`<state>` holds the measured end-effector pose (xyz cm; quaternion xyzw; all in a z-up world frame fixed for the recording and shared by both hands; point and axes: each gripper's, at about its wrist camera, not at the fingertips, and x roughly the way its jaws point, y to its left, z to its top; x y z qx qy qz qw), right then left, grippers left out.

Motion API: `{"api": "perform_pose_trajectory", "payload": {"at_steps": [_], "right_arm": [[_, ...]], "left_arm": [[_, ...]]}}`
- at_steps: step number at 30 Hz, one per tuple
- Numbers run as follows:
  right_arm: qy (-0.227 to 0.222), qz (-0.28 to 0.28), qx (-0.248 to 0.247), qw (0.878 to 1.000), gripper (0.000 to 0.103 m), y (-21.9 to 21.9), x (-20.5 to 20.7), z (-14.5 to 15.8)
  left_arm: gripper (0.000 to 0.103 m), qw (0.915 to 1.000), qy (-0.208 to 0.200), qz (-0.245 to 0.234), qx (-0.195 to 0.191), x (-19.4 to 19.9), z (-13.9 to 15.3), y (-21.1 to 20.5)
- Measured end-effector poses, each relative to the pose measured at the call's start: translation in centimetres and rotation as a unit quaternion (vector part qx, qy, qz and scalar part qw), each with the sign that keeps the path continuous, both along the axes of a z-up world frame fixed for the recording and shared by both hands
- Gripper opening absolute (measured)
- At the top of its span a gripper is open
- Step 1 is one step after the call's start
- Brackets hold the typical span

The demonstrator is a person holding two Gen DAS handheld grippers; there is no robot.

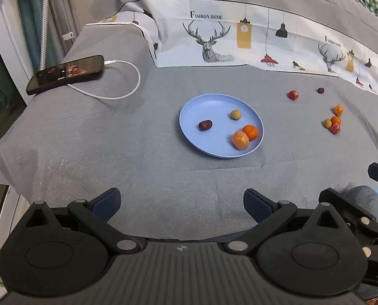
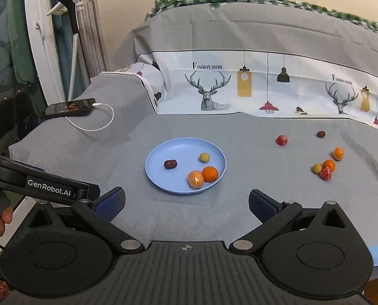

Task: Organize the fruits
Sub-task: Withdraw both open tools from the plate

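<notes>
A blue plate (image 1: 189, 117) (image 2: 158, 152) lies on the grey cloth and holds a dark date (image 1: 205, 125), a yellow-green fruit (image 1: 236, 114) and two oranges (image 1: 250, 132), one of them wrapped (image 1: 240, 140). Loose fruits lie to its right: a red one (image 1: 293, 94), a dark one (image 1: 320, 90), an orange one (image 1: 338, 110), and a cluster of three (image 1: 332, 124) (image 2: 325, 169). My left gripper (image 1: 181, 203) is open and empty, well short of the plate. My right gripper (image 2: 186, 204) is open and empty, just short of the plate.
A black phone (image 1: 65, 73) on a white cable (image 1: 128, 89) lies at the far left of the cloth. A printed deer-pattern cloth (image 1: 240, 40) drapes along the back. The cloth's left edge (image 1: 0, 152) drops off. The left gripper's body (image 2: 36, 180) shows at the left in the right wrist view.
</notes>
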<state>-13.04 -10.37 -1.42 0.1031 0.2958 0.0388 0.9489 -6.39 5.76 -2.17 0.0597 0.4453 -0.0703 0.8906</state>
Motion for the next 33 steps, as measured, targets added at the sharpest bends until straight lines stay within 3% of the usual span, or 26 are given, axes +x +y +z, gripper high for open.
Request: {"api": "perform_pose_trajectory", "payload": {"at_steps": [12, 27, 33], "right_arm": [[-0.031, -0.018, -0.008, 0.999, 0.102, -0.1, -2.1, 1.0], [-0.007, -0.032, 0.021, 0.999, 0.102, -1.3, -0.7, -0.4], [0.006, -0.070, 0.045, 0.997, 0.102, -3.2, 0.1, -1.5]], "left_arm": [[0.103, 0.9999, -0.014, -0.006, -0.006, -1.4, 1.0, -0.3], [0.103, 0.9999, -0.009, -0.003, 0.014, 0.6, 0.4, -0.8], [0.103, 0.9998, -0.008, 0.009, 0.016, 2.7, 0.5, -1.3]]}}
